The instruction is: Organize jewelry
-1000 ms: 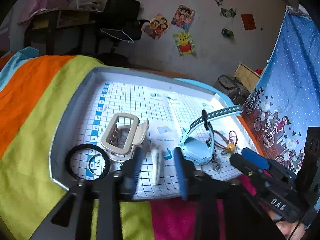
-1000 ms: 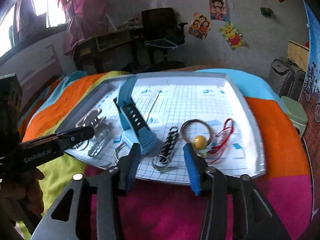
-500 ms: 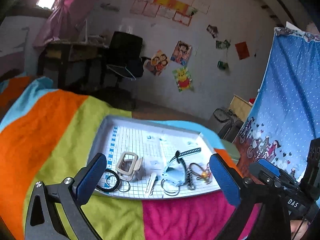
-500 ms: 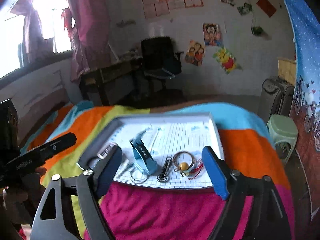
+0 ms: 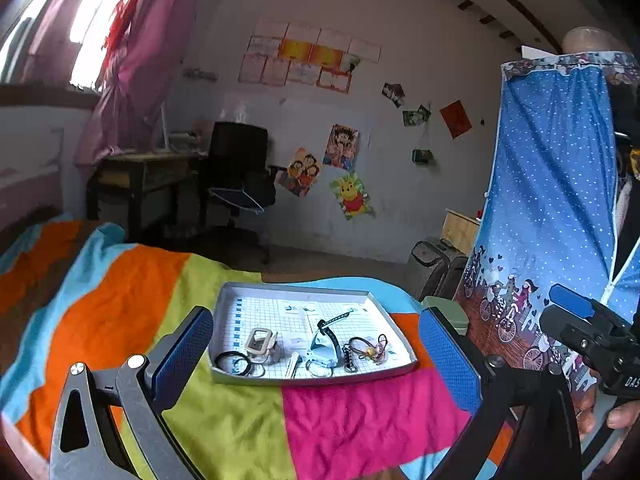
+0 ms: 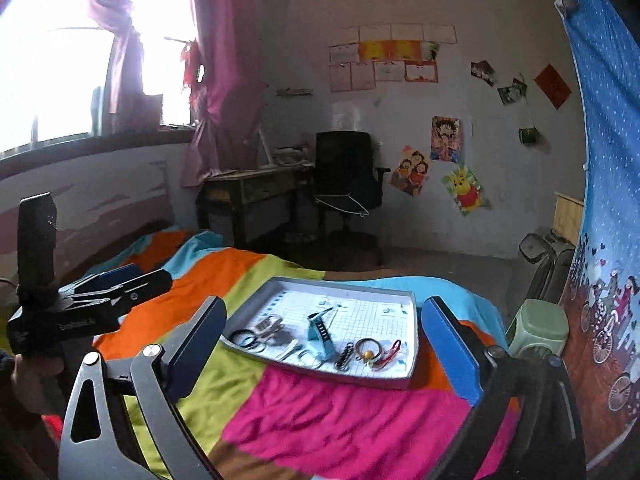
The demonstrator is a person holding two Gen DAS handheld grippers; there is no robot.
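With both my grippers, left (image 5: 316, 364) and right (image 6: 320, 354), spread wide and holding nothing, the jewelry (image 5: 320, 350) lies lined up in the tray (image 5: 296, 288); I judge sorting nearly finished.

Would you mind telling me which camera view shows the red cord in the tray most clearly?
The right wrist view shows the red cord best: it lies as a distinct red loop on the white grid near the tray's right wall. In the left wrist view the cord is smaller and tangled visually with the hair tie beside it.
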